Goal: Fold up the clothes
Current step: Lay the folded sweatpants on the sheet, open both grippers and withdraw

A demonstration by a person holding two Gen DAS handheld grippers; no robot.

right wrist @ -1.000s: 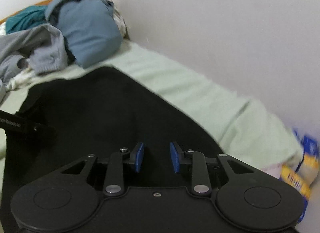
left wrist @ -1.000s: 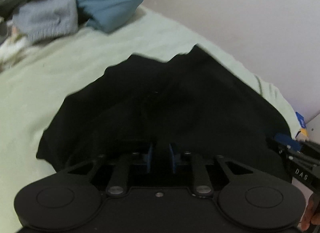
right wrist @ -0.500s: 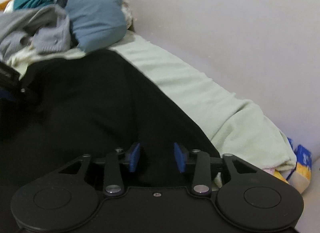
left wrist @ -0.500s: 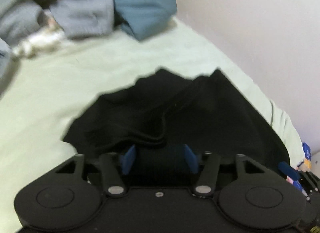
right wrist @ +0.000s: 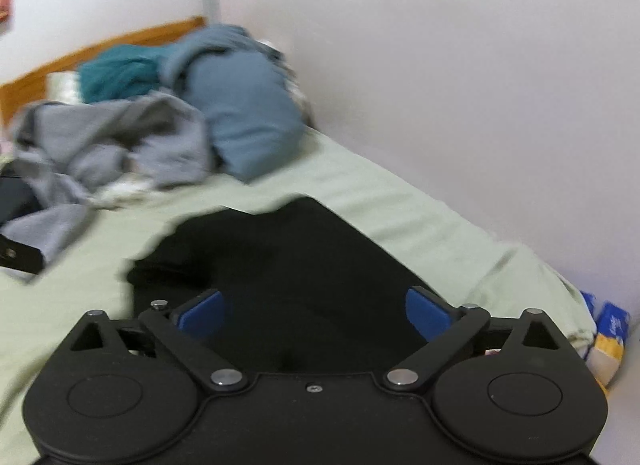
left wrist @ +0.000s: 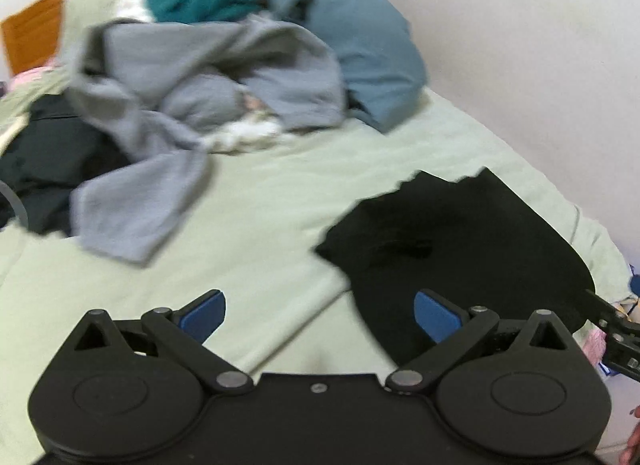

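Black clothing lies flat on the light green bed sheet, close to the white wall. It looks folded, with a bumpy far edge. The left gripper hangs above the sheet, and its blue pads are spread wide apart. Its jaws have just been opening, and nothing is between them. Only the right pad is over the black cloth. The right gripper hangs over the black clothing too. Its blue fingers are also spread wide, its jaws have just been opening, and they pinch nothing. At the far end of the bed sits a messy pile of clothes: grey ones, a blue one and a green-blue one. More dark cloth lies at the left of the pile. A wooden headboard stands behind it all. The pictures are a bit blurry.
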